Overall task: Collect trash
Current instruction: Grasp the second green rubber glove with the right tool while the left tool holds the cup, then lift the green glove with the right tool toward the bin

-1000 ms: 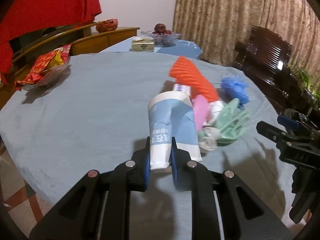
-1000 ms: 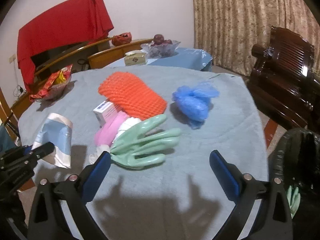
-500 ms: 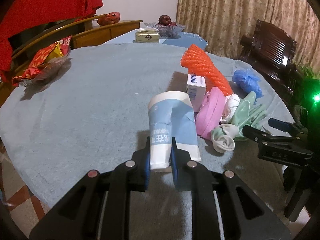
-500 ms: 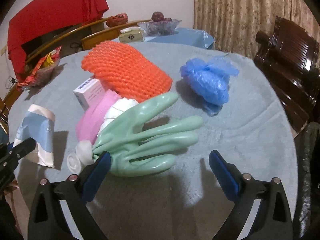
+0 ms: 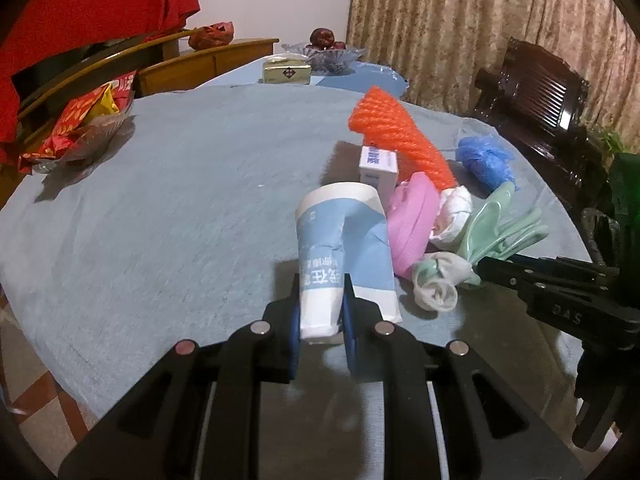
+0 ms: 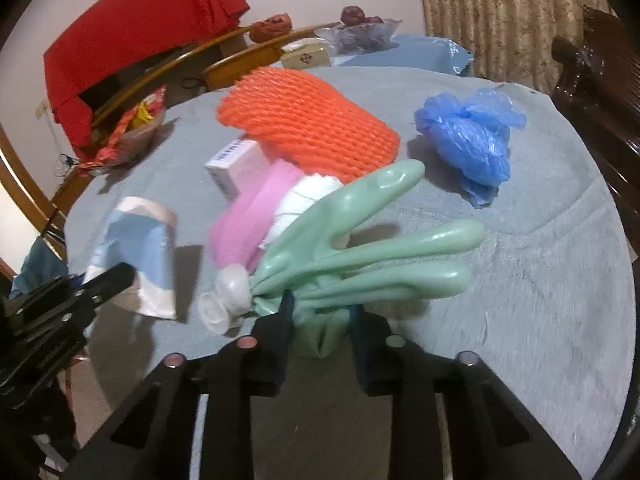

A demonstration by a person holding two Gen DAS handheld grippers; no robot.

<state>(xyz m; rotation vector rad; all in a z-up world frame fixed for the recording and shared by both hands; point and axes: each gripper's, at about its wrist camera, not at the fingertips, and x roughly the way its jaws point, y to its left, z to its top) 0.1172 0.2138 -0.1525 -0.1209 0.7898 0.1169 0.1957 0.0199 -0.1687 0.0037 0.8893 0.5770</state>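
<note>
A: Starting at the left, our left gripper [image 5: 321, 316] is pinched tight on the base of the crumpled paper cup [image 5: 342, 248], which lies on its side on the blue tablecloth [image 5: 180, 208] with its mouth pointing away from us.

B: Just right of the cup we see the trash pile: a small white box [image 5: 378, 168] leaning against the orange foam net [image 5: 400, 136], then a pink piece [image 5: 412, 220] and a white wad [image 5: 454, 212] touching one another.

A: Next comes the green rubber glove [image 6: 360, 252]. Our right gripper [image 6: 322, 320] is closing its jaws, and the glove's bunched cuff sits squeezed between the blue pads [image 6: 286, 316].

B: The glove's fingers splay out toward the right, resting on the cloth.

A: Farther right, apart from the pile, we have the knotted blue plastic bag [image 6: 468, 136].

B: Back at the far left edge, a bowl of red wrappers [image 5: 80, 128] sits well away from everything.
</note>
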